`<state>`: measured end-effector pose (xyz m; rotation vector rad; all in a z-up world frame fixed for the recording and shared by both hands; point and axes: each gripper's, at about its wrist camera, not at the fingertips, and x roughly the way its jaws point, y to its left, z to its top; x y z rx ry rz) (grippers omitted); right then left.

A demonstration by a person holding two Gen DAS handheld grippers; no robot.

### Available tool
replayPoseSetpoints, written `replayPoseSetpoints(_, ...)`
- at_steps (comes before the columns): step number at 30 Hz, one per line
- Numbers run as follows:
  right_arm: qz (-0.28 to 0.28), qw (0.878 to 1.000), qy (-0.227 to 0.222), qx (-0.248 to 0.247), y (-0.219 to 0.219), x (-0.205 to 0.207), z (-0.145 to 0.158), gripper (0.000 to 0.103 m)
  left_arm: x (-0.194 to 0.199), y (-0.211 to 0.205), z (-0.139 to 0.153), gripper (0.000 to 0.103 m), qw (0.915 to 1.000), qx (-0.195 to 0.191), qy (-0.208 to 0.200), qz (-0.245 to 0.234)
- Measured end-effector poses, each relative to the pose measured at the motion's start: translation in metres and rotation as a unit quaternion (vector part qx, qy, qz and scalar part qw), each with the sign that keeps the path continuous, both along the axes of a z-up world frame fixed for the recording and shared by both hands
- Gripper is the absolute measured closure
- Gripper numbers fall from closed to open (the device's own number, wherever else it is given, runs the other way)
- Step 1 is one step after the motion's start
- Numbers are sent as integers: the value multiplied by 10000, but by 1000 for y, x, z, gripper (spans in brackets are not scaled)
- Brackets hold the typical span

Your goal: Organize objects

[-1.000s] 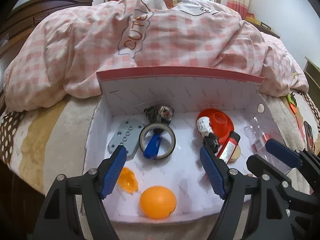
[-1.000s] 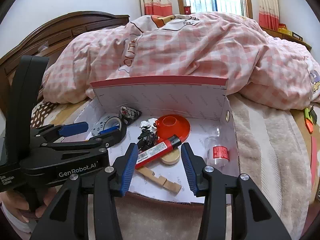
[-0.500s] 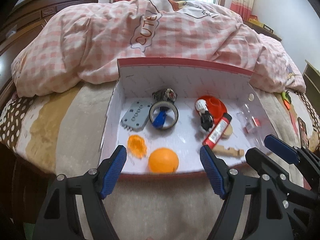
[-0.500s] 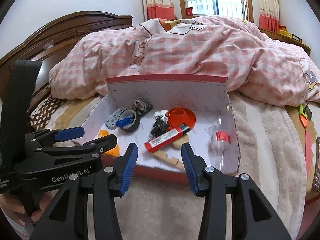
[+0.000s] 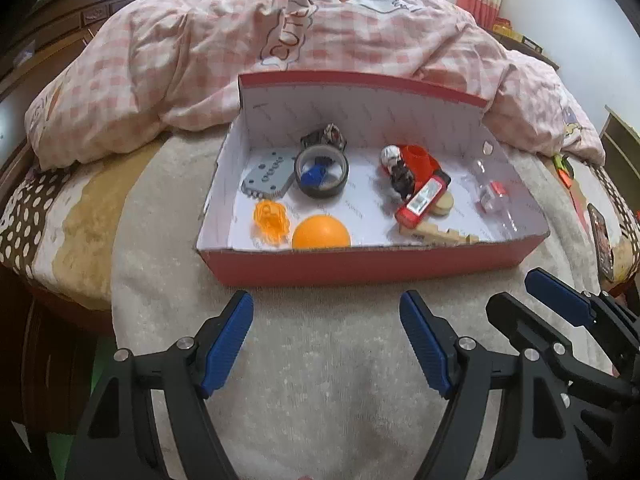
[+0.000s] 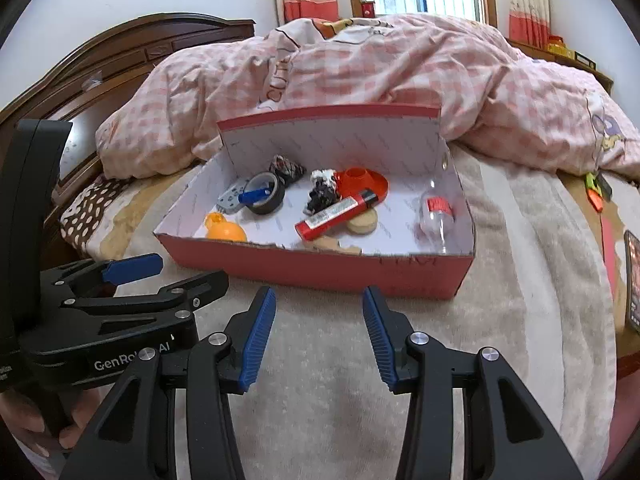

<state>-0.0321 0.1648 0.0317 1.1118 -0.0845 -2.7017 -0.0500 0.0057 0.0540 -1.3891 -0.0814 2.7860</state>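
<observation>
A red cardboard box [image 5: 360, 266] [image 6: 320, 268] with a white inside sits on the bed. In it lie an orange ball [image 5: 321, 233], an orange clear piece [image 5: 271, 218], a grey perforated plate [image 5: 268, 174], a tape roll [image 5: 321, 167] with a blue clip inside, a red funnel [image 5: 418, 157], a red marker [image 6: 338, 214], a wooden block [image 5: 440, 235] and a small clear bottle [image 6: 437, 212]. My left gripper [image 5: 326, 332] hangs open over the blanket in front of the box. My right gripper [image 6: 319, 326] is open there too, to its right. Neither holds anything.
A pink checked quilt [image 5: 320, 40] is heaped behind the box. A dark wooden headboard [image 6: 120, 60] stands at the left. A phone [image 6: 632, 276] lies near the right bed edge. The beige blanket [image 6: 320, 380] spreads under both grippers.
Both grippers have drawn back from over the box toward the near side of the bed; the box now lies farther ahead. Jaw openings look unchanged.
</observation>
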Motion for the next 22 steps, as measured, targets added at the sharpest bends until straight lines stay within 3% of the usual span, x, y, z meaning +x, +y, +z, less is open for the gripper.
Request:
replayPoseSetpoints(10,-96,9999,-109,-46,3,-1,-6,56,2,4,-7,27,9999,-133,10,47)
replayPoseSetpoints(22,-94,9999,-127,-37,3,-1,-7,56,1,2,-9,27,9999,-32,-86,62)
